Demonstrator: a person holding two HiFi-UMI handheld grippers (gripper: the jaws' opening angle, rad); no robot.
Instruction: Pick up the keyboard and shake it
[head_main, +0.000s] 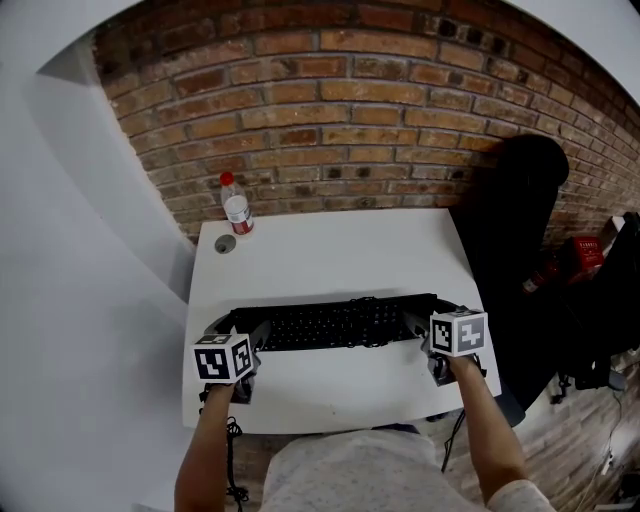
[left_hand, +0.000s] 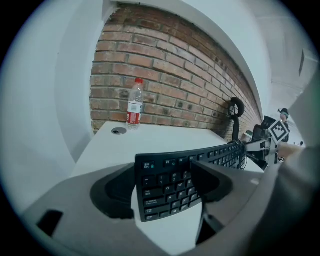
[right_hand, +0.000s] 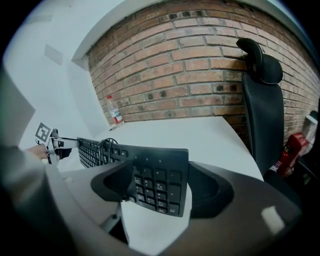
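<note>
A black curved keyboard (head_main: 335, 323) lies across the near part of the white table (head_main: 330, 250). My left gripper (head_main: 238, 332) stands at its left end. In the left gripper view the Esc corner of the keyboard (left_hand: 165, 185) sits between the wide-apart jaws, the left jaw beside the short end and the right jaw in front of the keys. My right gripper (head_main: 437, 318) is at the right end. There the number pad of the keyboard (right_hand: 155, 182) fills the gap between its jaws. I see neither pair of pads pressing. A looped cable (right_hand: 102, 147) lies on the keys.
A plastic water bottle (head_main: 236, 205) with a red cap stands at the table's back left, next to a round grey cable cover (head_main: 225, 243). A black office chair (head_main: 520, 210) is close to the table's right edge, with a red object (head_main: 582, 255) beyond it. A brick wall runs behind.
</note>
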